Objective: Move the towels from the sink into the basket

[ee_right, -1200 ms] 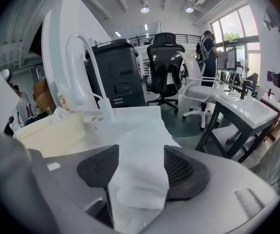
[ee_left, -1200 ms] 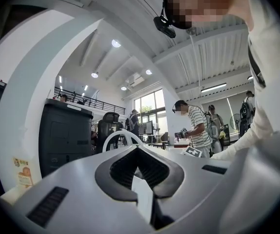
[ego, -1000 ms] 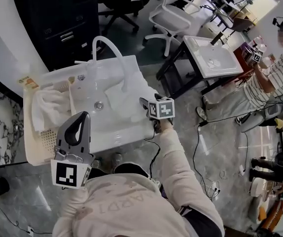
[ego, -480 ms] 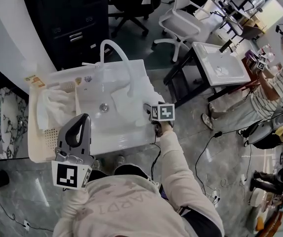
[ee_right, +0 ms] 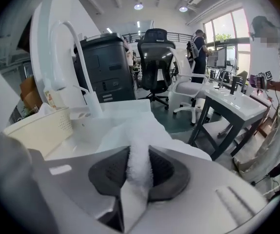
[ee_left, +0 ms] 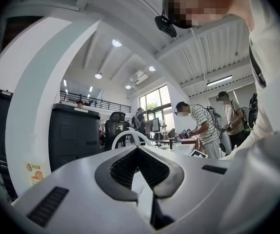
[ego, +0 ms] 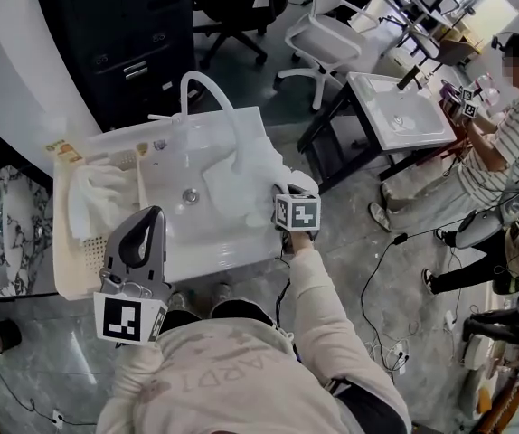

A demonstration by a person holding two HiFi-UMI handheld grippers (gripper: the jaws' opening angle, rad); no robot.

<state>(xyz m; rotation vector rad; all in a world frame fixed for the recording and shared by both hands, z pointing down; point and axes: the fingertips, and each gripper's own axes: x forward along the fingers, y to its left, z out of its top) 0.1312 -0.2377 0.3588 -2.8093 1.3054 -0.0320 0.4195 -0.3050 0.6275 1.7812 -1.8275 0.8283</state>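
While the left gripper (ego: 154, 213) is held shut and empty, the right gripper (ee_right: 139, 169) has just been closing and now pinches a fold of the white towel (ego: 228, 183) lying at the right side of the sink (ego: 196, 238). A second towel (ego: 97, 197) lies in the basket (ego: 68, 262).

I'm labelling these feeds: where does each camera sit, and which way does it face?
Head view: on the head, steeply down at sink and basket; chest and both arms show.
Left gripper view: on left tongs, level across the room at the cabinet; shut, empty jaws and own sleeve show.
Right gripper view: on right tongs, tilted down over the sink; jaws, just closed on the towel, show.
Shared: head and right gripper views both show sink and basket; all three, the cabinet.
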